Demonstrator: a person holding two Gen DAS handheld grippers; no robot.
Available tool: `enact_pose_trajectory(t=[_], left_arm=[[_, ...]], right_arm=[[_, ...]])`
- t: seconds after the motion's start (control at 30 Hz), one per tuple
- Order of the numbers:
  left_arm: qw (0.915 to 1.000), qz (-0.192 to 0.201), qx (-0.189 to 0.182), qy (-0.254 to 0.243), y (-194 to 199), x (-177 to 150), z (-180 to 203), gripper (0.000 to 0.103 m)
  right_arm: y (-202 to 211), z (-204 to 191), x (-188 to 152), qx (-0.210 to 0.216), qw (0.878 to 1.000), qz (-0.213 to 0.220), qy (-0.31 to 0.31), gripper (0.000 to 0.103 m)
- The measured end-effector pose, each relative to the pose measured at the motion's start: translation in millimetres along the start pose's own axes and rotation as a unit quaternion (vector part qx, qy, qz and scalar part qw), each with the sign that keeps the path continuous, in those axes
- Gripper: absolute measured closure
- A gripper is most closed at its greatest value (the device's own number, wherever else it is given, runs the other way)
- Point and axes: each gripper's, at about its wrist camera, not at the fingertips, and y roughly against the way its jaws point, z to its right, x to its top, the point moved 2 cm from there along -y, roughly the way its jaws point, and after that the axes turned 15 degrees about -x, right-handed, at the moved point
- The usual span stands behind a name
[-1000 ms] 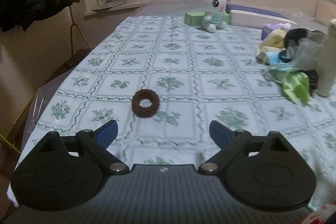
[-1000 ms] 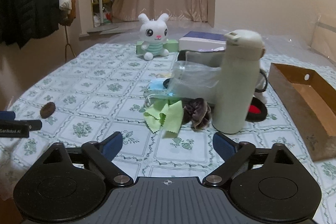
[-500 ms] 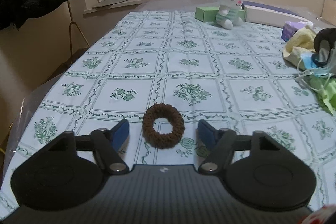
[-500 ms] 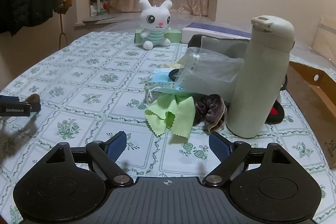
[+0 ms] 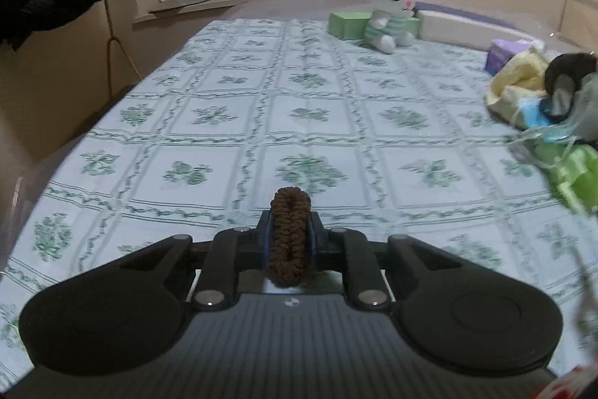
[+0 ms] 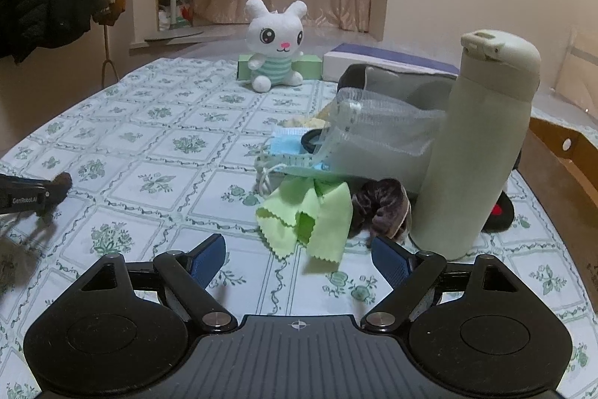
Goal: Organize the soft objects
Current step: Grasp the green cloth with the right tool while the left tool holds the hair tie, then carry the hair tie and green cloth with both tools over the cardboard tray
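Our left gripper (image 5: 289, 234) has just been closing its jaws and now pinches the brown knitted ring scrunchie (image 5: 290, 230) flat, at 6 o'clock on the floral tablecloth (image 5: 299, 107). We judge it light and squashy. Our right gripper (image 6: 299, 258) stands wide, with nothing between its fingers, near the green cloth (image 6: 314, 215).

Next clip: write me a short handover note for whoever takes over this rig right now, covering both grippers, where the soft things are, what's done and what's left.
Left gripper: jaws have just been closing and now pinch the brown hair tie, squeezed flat, low over the tablecloth.
Right gripper: open, empty, facing the green cloth and dark scrunchie beside the bottle.
Elsewhere: face masks, mesh bag and yellow cloth lie in one heap; plush rabbit sits at the far end.
Done: hair tie gripped.
Left: put it away, then the heap. Wooden tray on the right looks a likely spot.
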Motion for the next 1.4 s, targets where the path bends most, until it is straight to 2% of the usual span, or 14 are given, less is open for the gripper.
enact_pose_trajectory(t=[0.1, 0.33, 0.6, 0.63, 0.67, 0.7, 0.73, 0.77, 0.83, 1.13, 1.4], left_arm=[[0.9997, 0.001, -0.023, -0.007, 4, 2, 18, 0.087], [0.9967, 0.006, -0.08, -0.015, 7, 9, 62, 0.087], [0.9941, 0.004, -0.108, -0.01, 0, 12, 85, 0.087], [0.9942, 0.003, -0.107, -0.01, -1, 12, 86, 0.087], [0.9942, 0.002, -0.107, -0.01, -2, 12, 87, 0.087], [0.9942, 0.0, -0.107, -0.01, -2, 12, 87, 0.087], [0.9942, -0.001, -0.107, -0.01, -3, 12, 88, 0.087], [0.9941, -0.002, -0.107, -0.011, -3, 11, 89, 0.087], [0.9939, -0.006, -0.109, -0.011, -3, 9, 92, 0.087], [0.9923, -0.015, -0.123, -0.005, 7, 0, 112, 0.087], [0.9909, -0.017, -0.133, -0.012, 22, -7, 143, 0.087]], right_arm=[[-3, 0, 3, -0.001, 1.0, 0.004, 0.0, 0.019], [-23, -4, 14, -0.006, 1.0, 0.004, 0.015, 0.03], [-56, -11, 20, -0.018, 0.999, -0.013, 0.045, 0.048], [-59, -11, 19, -0.02, 0.999, -0.015, 0.048, 0.055], [-60, -12, 18, -0.021, 0.998, -0.016, 0.052, 0.067], [-61, -11, 17, -0.022, 0.998, -0.015, 0.053, 0.074], [-60, -11, 17, -0.022, 0.998, -0.015, 0.053, 0.087], [-59, -10, 16, -0.02, 0.998, -0.017, 0.053, 0.095], [-56, -8, 14, -0.015, 0.998, -0.02, 0.052, 0.101], [-13, 8, -3, 0.026, 0.997, -0.042, 0.061, 0.102], [23, 55, -27, -0.001, 0.998, -0.044, 0.052, 0.102]])
